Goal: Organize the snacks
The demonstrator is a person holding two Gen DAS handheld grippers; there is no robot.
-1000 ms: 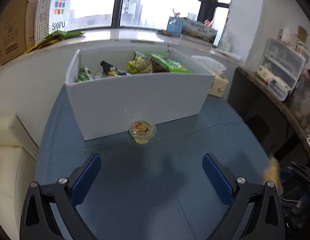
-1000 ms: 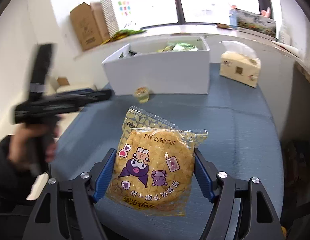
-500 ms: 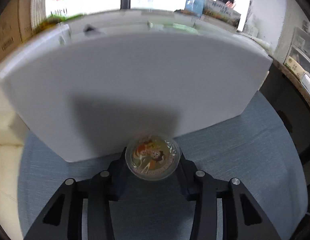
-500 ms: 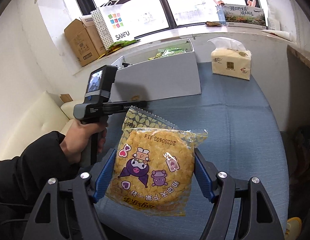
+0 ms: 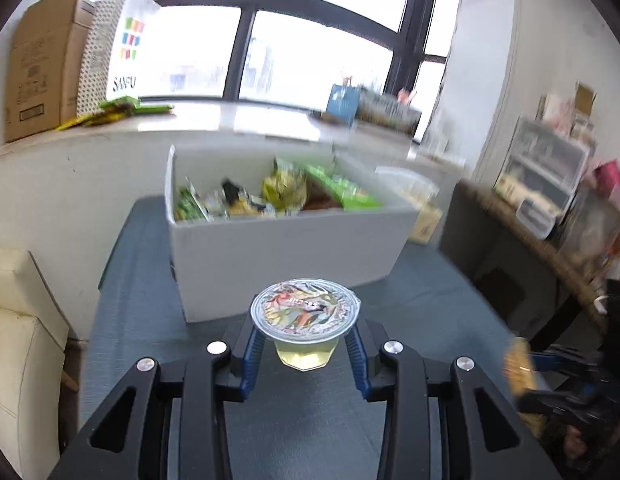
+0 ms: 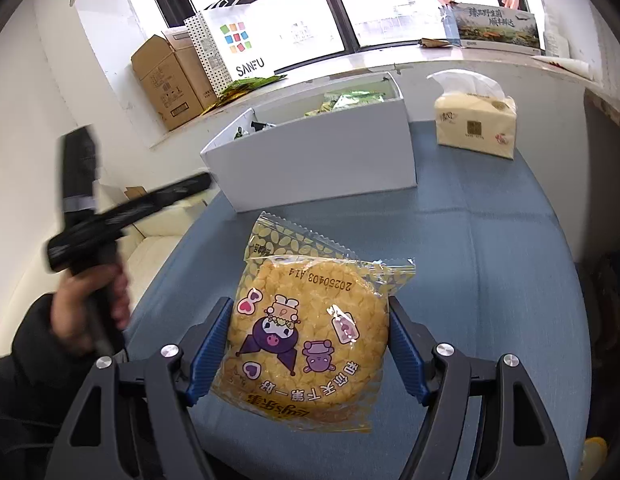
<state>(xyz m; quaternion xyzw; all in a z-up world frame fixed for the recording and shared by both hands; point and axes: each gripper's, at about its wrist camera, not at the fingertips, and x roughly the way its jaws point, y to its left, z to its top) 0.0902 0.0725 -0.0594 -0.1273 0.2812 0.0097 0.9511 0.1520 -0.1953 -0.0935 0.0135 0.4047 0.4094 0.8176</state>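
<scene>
A: Left gripper (image 5: 305,354), status?

B: Blue pads closed on a jelly cup (image 5: 305,322), one on each side of the clear body under the rim. Foil lid faces up, print blurred. Cup is off the blue tablecloth (image 5: 410,316), in front of the near wall of the white box (image 5: 285,258).

A: Box contents?

B: Snack packets (image 5: 281,196), green and yellow mostly, piled inside. Labels too smeared to read.

A: Right gripper (image 6: 310,346)?

B: Clamped on a round yellow puffed cracker in a clear wrapper (image 6: 310,320). Cartoon figures and a date code printed on it. Pads press both edges of the pack; its top flap sticks out ahead of the fingers, above the cloth.

A: Where is that relative to the box?

B: Short of it, with bare cloth between. From the right wrist view the left hand (image 6: 89,304) and its gripper handle show at the left edge, motion-blurred.

A: Other items?

B: Tissue box (image 6: 476,126) on the cloth just right of the white box. On the windowsill, a cardboard carton (image 6: 169,80) and a SANFU bag (image 6: 235,46).
</scene>
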